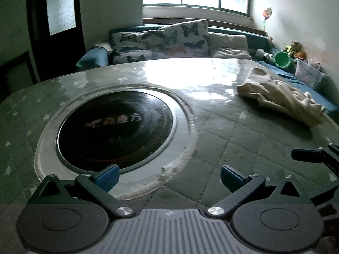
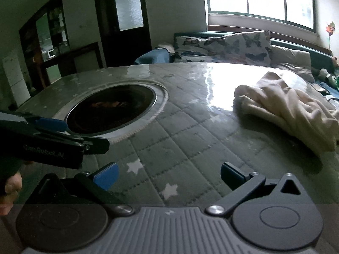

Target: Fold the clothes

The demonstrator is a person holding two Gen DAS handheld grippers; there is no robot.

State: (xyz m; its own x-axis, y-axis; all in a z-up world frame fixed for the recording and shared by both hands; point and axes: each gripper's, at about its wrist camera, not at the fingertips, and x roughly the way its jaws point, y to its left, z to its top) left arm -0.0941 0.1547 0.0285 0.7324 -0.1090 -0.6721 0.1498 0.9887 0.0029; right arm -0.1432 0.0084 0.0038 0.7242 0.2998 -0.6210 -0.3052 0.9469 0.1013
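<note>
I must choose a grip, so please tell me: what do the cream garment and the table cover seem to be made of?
Cream garment: probably soft knit or fleece; matte, with thick rounded wrinkles.
Table cover: quilted green fabric with stitched diamonds and white stars, apparently under a clear glossy sheet, likely plastic, since it mirrors the window.

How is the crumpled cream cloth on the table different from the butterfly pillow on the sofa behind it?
The cream cloth is plain with no picture on it; the butterfly pillow is printed all over with butterflies. The cloth lies crumpled in a low heap on the table; the pillow stands propped up on the sofa, smooth and plump. The cloth is close to the open right gripper; the pillow is far behind, under the window. Both look soft.
</note>
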